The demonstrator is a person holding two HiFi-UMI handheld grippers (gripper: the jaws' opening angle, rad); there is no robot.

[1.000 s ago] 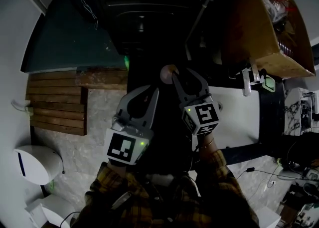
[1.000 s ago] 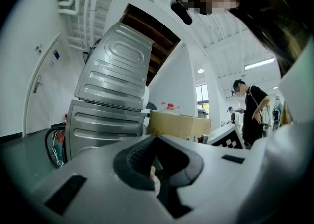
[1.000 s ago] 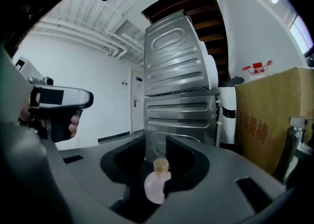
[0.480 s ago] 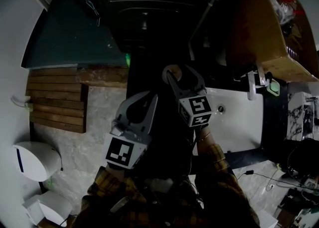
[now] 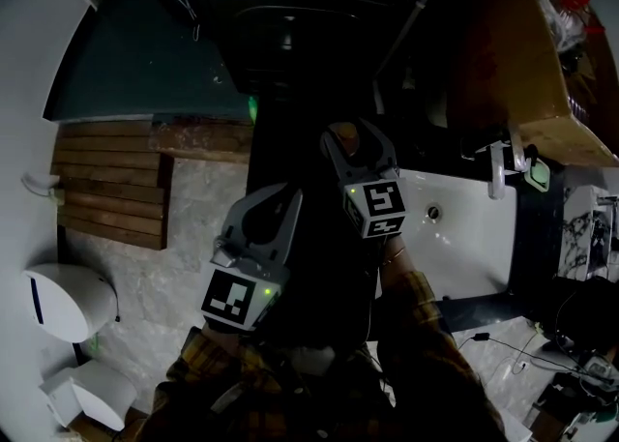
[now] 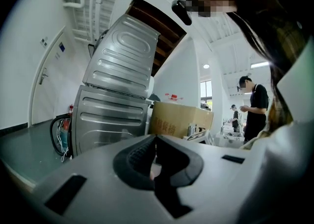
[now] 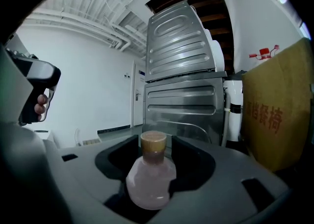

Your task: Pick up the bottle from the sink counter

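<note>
A small pinkish bottle (image 7: 149,176) with a brown cap stands between the jaws of my right gripper (image 7: 154,144), and the jaws press on its body. The head view shows only its cap (image 5: 345,137) poking out between the right gripper's (image 5: 354,136) fingers, held up in the air in front of the dark appliance. My left gripper (image 5: 288,200) hangs lower and to the left, its jaws shut with nothing in them. In its own view the left gripper's (image 6: 155,142) pads meet.
A ribbed steel appliance (image 7: 181,71) stands ahead of both grippers. A cardboard box (image 5: 513,53) sits to the right above a white sink (image 5: 464,232) with a tap (image 5: 498,164). Wooden slats (image 5: 106,189) and a white bin (image 5: 68,300) lie at the left. A person (image 6: 252,105) stands far off.
My right gripper has carried the bottle a little further forward and to the right. The left gripper has dropped back slightly and stayed shut.
</note>
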